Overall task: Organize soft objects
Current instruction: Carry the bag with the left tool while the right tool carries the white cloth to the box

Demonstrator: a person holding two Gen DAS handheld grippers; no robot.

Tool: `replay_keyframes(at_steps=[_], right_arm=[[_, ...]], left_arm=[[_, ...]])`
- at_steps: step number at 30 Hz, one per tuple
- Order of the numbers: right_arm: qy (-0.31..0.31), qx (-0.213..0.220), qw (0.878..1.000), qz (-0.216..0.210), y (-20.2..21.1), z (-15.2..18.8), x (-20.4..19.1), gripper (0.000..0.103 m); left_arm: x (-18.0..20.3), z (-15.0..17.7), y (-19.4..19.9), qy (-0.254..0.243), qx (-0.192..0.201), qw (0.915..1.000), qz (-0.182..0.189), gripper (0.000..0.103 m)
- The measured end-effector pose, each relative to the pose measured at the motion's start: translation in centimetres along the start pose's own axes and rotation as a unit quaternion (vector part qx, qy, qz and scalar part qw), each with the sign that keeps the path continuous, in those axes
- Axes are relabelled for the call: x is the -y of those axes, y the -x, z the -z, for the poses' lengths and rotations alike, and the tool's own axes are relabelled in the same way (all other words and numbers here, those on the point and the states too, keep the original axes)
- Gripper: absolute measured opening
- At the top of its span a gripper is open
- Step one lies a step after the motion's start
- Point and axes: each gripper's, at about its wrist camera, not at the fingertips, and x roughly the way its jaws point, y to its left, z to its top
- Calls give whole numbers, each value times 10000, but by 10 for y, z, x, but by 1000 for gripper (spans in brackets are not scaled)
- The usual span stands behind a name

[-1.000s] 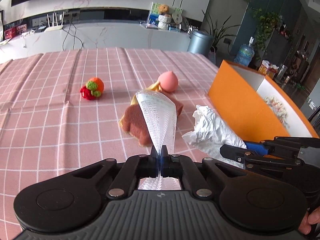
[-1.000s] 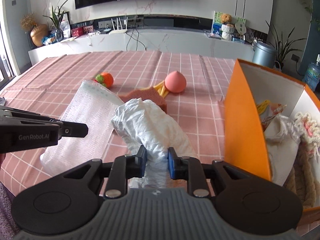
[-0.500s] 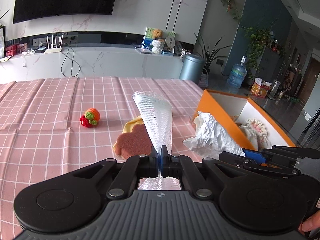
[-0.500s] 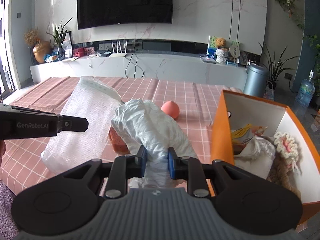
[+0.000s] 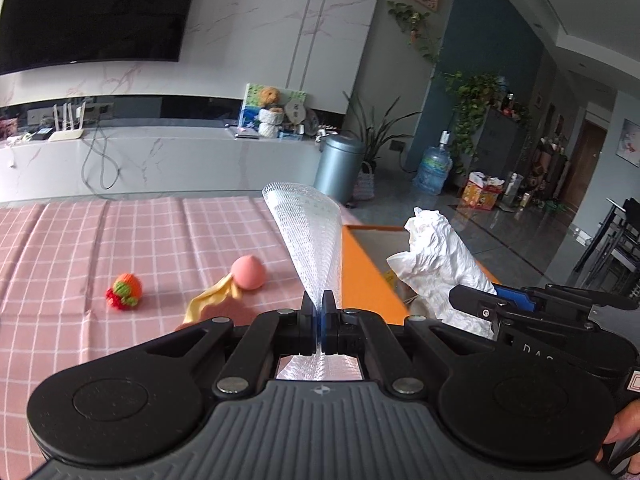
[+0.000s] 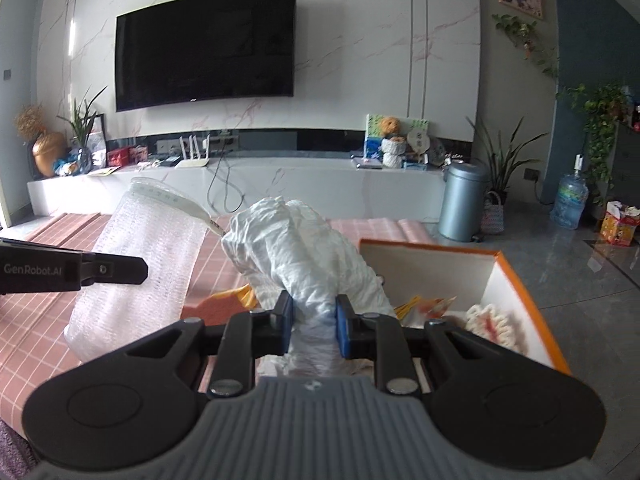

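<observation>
Soft objects in transit: both grippers are loaded and have risen off the desk (image 5: 80, 248) since a second ago, swinging toward the orange cardboard box with white inside (image 6: 536, 312).

Left gripper (image 5: 319, 312): jaws fully closed, pinching the clear bubble-wrap sheet (image 5: 310, 236), which stands up from them like a fan. Right gripper (image 6: 313, 320): jaws narrow, clamped on the crumpled white plastic bag (image 6: 304, 248), now beside the box's open top rather than low over the pink checked cloth. My read: drop-off comes next, with items still left to collect.

Left view only, farther out on the desk: yellow cloth strip (image 5: 216, 298), pink round foam ball (image 5: 248, 272) and orange-green-red knitted toy (image 5: 126, 290). The right view hides these behind the bag and wrap.

Right view only: the box's inside, holding a cream crocheted piece (image 6: 486, 320) and yellow-orange scraps (image 6: 424, 304). The left view gets just the orange wall.
</observation>
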Motion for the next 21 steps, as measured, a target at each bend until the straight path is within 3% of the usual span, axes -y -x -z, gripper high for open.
replay_keyframes(at_steps=[9, 21], right_arm=[[135, 124, 9996, 200, -2, -25, 37, 20], [392, -244, 9981, 398, -54, -42, 80, 20]], left_arm=[[31, -24, -42, -247, -89, 9989, 386, 1], [57, -39, -112, -483, -523, 9958, 569, 1]])
